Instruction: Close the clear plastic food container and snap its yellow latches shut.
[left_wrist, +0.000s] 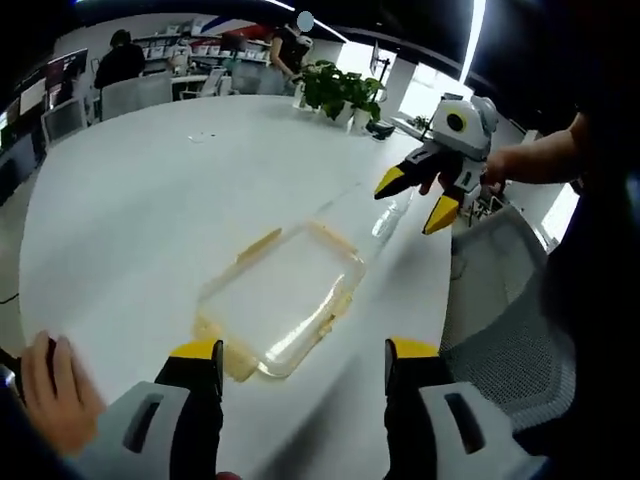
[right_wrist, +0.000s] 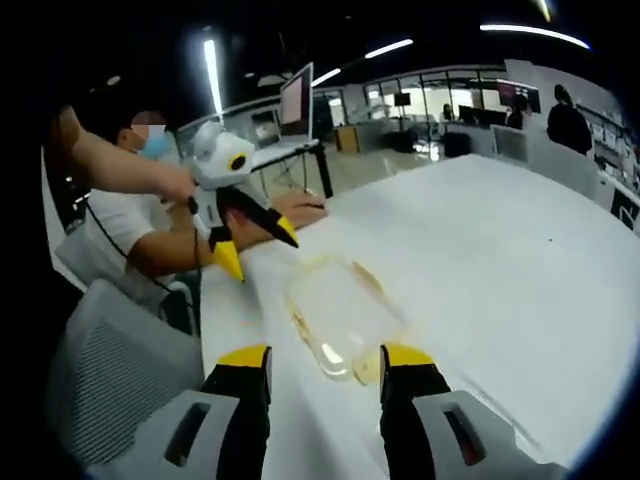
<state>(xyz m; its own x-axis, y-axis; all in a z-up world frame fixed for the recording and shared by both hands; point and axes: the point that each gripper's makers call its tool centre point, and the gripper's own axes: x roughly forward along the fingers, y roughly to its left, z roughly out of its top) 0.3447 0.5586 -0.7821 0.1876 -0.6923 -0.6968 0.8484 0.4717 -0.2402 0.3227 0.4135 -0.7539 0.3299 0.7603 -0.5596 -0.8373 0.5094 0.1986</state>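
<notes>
The clear plastic container (left_wrist: 285, 297) lies flat on the white table (left_wrist: 150, 200), with yellow latches (left_wrist: 259, 246) flared out along its edges. My left gripper (left_wrist: 305, 352) hovers open just short of its near end, touching nothing. Beyond the far corner of the box my right gripper (left_wrist: 415, 198) hangs open in the air, held by a hand. In the right gripper view the container (right_wrist: 345, 308) sits just ahead of my open right gripper (right_wrist: 325, 358), and the left gripper (right_wrist: 257, 246) floats open past its far end. Whether the lid is fully seated I cannot tell.
A grey mesh chair (left_wrist: 500, 330) stands at the table's edge beside the container. Potted plants (left_wrist: 340, 88) sit at the far end of the table. A laptop (right_wrist: 295, 100) stands on a desk behind. People and office chairs (left_wrist: 125, 95) are in the background.
</notes>
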